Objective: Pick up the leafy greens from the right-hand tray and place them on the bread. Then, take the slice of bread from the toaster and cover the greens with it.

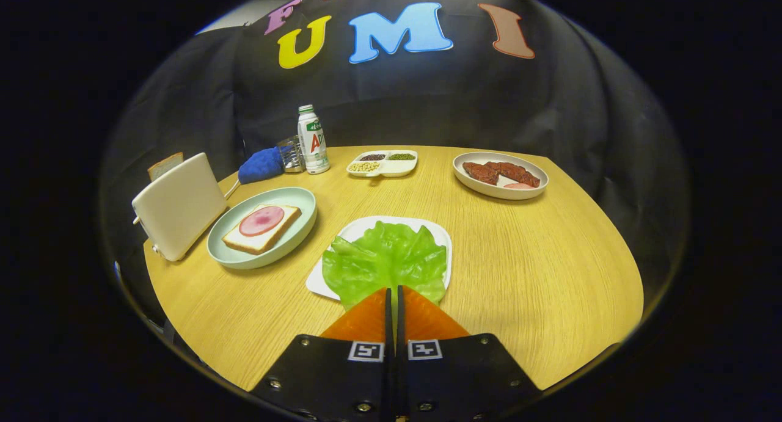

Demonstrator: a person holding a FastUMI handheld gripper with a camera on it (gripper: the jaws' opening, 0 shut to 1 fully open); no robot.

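With its fingers pressed nearly together, the gripper point(394, 289) sits clenched over the leafy greens' point(385, 260) near edge. Whether it pinches them I cannot tell

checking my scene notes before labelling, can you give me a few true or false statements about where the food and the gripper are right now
1. The leafy greens lie on a white tray just ahead of the fingers. True.
2. The gripper is wide open around the greens. False: its fingers are nearly together, with a thin gap, and whether they pinch the leaf's edge cannot be told.
3. The bread on the green plate carries a round pink slice. True.
4. The toaster has no bread in it. False: a bread slice sticks up from it.
5. The bottle lies on its side. False: it stands upright.
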